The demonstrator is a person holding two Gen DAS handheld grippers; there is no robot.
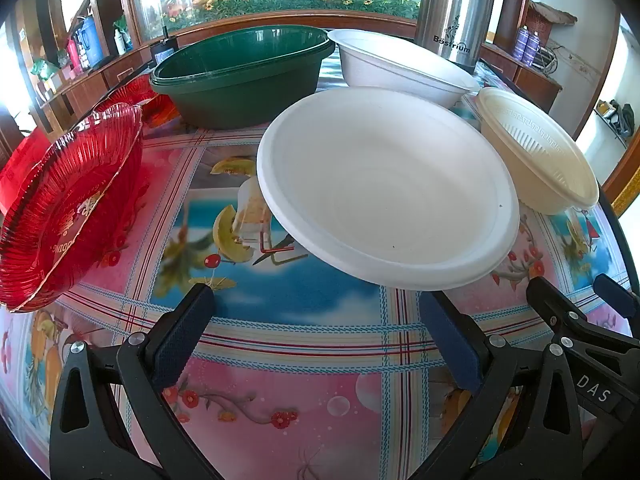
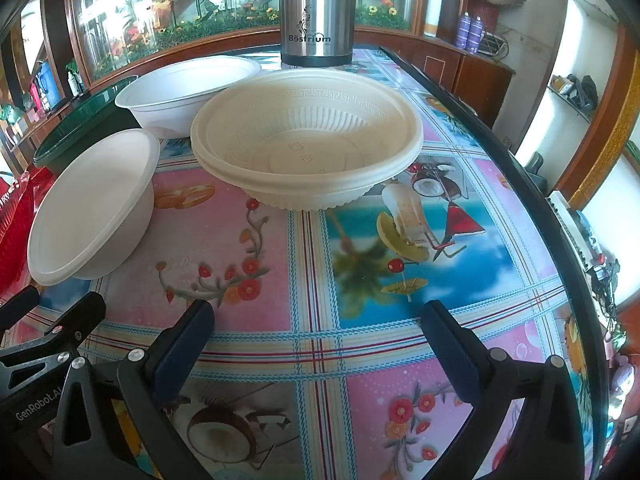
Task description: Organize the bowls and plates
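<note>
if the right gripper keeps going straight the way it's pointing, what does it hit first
Probably the bare tablecloth: the open right gripper tilts down at it with nothing between the fingers. Farther along that line stands the cream bowl, though depth is hard to judge here.

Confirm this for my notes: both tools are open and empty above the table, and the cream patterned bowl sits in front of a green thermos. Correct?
One detail is off: the thermos behind the cream patterned bowl is stainless steel, not green, as the right wrist view shows. The rest holds: the left tool and right tool are open and empty above the table.
</note>
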